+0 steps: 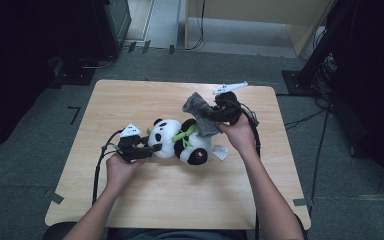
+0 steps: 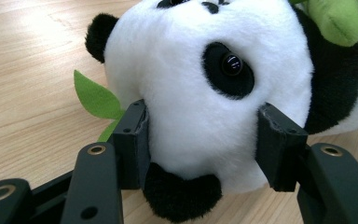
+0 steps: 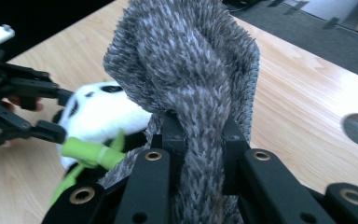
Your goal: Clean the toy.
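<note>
Mid-frame in the high view, the panda (image 1: 177, 142) lies on the table (image 1: 130, 200). The left gripper (image 2: 200, 144) brackets its head, seemingly pressing the fur. The right gripper (image 3: 203, 135), upper right, pinches a grey cloth (image 3: 191, 70).

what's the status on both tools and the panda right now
Left tool clamped on panda's head. Right tool shut on grey fuzzy cloth, lifted above panda's body. Panda lying on table; nothing blocking.
</note>
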`<state>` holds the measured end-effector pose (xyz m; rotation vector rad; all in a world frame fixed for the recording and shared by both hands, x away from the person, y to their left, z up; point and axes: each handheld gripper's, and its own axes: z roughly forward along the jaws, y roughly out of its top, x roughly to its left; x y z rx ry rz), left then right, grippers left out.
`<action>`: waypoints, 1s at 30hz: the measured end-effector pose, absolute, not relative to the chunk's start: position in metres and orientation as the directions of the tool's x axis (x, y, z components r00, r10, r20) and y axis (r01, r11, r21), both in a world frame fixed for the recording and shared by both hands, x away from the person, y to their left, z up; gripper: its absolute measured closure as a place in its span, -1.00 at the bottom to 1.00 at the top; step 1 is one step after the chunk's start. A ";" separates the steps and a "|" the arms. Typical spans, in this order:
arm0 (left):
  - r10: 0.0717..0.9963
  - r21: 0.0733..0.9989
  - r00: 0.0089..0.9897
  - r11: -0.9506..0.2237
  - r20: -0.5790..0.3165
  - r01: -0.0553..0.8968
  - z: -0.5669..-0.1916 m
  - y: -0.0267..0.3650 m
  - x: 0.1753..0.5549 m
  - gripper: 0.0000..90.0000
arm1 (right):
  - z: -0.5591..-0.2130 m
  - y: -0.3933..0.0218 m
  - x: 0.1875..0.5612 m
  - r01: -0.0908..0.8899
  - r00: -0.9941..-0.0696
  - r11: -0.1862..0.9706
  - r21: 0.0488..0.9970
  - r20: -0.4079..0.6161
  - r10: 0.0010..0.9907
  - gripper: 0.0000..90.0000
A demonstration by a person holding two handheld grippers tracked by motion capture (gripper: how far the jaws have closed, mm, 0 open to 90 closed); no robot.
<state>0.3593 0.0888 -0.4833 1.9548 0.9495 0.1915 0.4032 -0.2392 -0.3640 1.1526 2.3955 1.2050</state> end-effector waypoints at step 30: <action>0.669 0.796 0.707 -0.288 -0.230 0.532 -0.484 0.089 0.360 -0.05 | -0.405 -0.283 0.392 0.605 -0.592 0.279 0.746 0.188 0.784 0.74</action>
